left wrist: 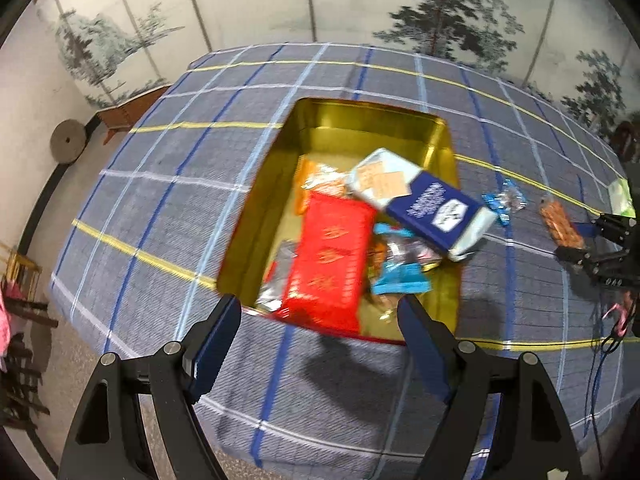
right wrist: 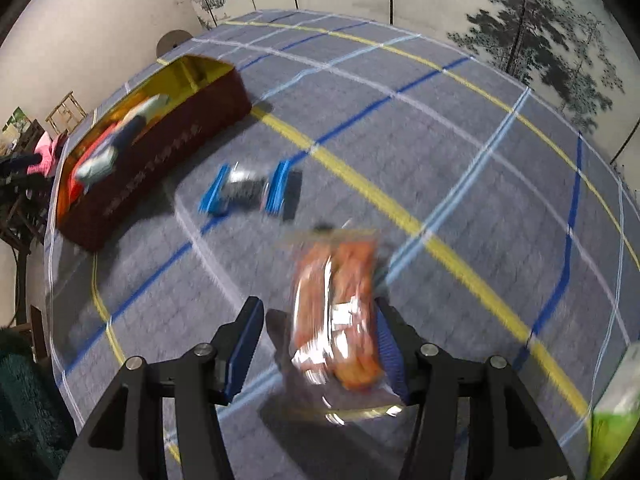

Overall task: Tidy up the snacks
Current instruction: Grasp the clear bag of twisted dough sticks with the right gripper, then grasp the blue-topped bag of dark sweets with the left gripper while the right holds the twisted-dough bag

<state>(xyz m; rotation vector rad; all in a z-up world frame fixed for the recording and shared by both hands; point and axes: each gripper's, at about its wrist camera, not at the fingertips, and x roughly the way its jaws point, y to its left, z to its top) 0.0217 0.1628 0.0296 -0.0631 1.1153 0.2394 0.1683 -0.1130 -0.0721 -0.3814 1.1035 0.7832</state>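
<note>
Snacks fill the gold-lined tin [left wrist: 362, 120]; left fingers [left wrist: 320, 316] spread empty, right fingers [right wrist: 316, 344] bracket an orange packet [right wrist: 340, 320], grip unclear.

Print on the snack packs and tin, none of it legible

The red pack [left wrist: 330, 264], the blue box [left wrist: 432, 208] and the tin's dark red side [right wrist: 160, 160] bear blurred, unreadable lettering.

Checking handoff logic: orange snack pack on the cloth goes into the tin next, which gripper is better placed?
Right. The right gripper already straddles the orange snack pack, jaws open around it. The left gripper hangs open and empty at the near edge of the tin, well away from the pack.
</note>
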